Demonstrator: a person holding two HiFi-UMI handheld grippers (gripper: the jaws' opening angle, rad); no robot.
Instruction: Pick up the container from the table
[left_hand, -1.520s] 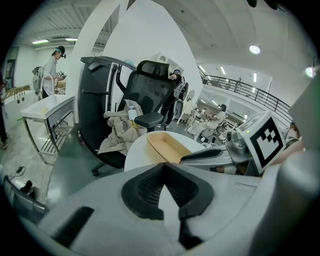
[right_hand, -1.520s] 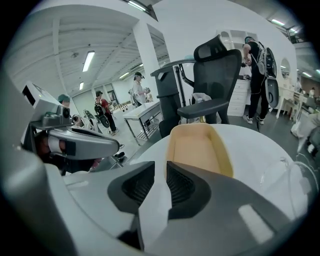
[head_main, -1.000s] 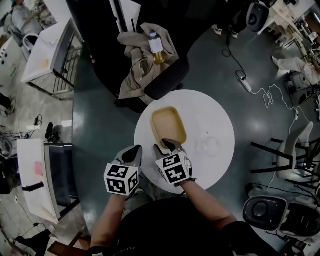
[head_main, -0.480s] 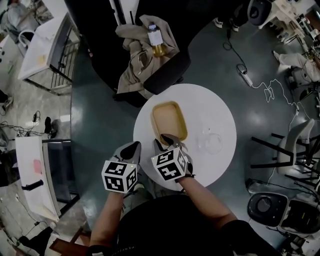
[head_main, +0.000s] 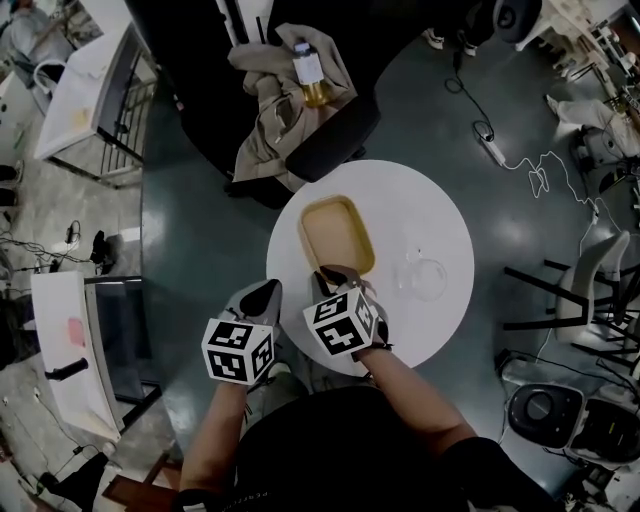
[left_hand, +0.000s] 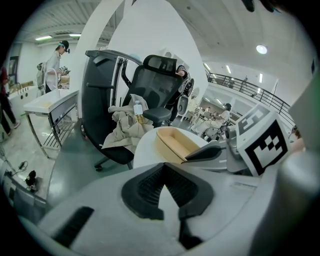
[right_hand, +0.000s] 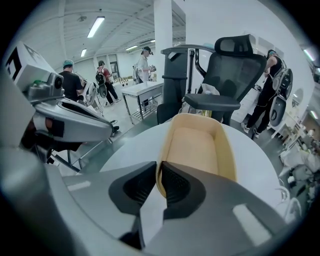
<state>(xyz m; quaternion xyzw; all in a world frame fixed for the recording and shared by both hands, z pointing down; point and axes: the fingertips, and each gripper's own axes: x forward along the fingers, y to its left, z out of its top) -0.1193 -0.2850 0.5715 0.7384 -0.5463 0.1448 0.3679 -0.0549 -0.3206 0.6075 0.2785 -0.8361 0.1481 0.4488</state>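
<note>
Container (head_main: 337, 236), tan, sits on the round white surface (head_main: 440, 215); only its own view shows the right claw (right_hand: 158, 165), just closed further, clamped on the near wall, a grip hard to make out overhead; left claw (left_hand: 164, 167) together, empty.

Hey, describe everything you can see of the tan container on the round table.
The container is a tan open tray with rounded corners and raised walls, plastic-looking, empty. It sits upright on the white round table. The right gripper has just been closing its jaws on the near end wall, one pad inside, one outside.
</note>
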